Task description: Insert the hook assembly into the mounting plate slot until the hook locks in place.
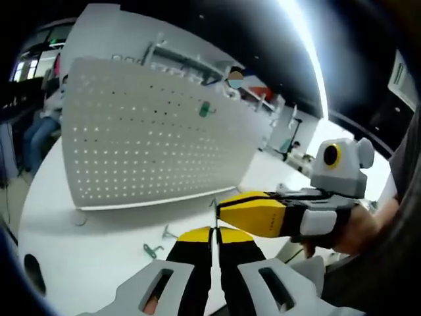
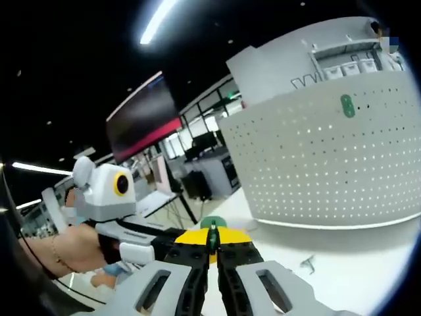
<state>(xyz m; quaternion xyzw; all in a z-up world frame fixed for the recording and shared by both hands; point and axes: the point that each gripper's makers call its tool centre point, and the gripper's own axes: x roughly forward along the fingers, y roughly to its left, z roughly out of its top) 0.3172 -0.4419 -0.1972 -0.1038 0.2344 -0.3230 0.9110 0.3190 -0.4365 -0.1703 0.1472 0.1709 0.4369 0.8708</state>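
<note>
Fingers (image 2: 212, 253) of my right gripper pinch a green hook (image 2: 212, 236); left fingers (image 1: 212, 245) closed (empty); pegboard (image 1: 151, 141) stands on the worktop (image 1: 99, 257).

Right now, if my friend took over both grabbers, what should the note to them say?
Left hand-held gripper: shut, apparently on a thin metal piece; I can't tell which.
Right hand-held gripper: shut on a green hook, tips close to the left one.
White pegboard stands upright on the white table; one green hook already hangs on it.
Two loose hooks lie on the table, a green one and a metal one.
Left to do: push the held hook into the pegboard until it locks.
</note>
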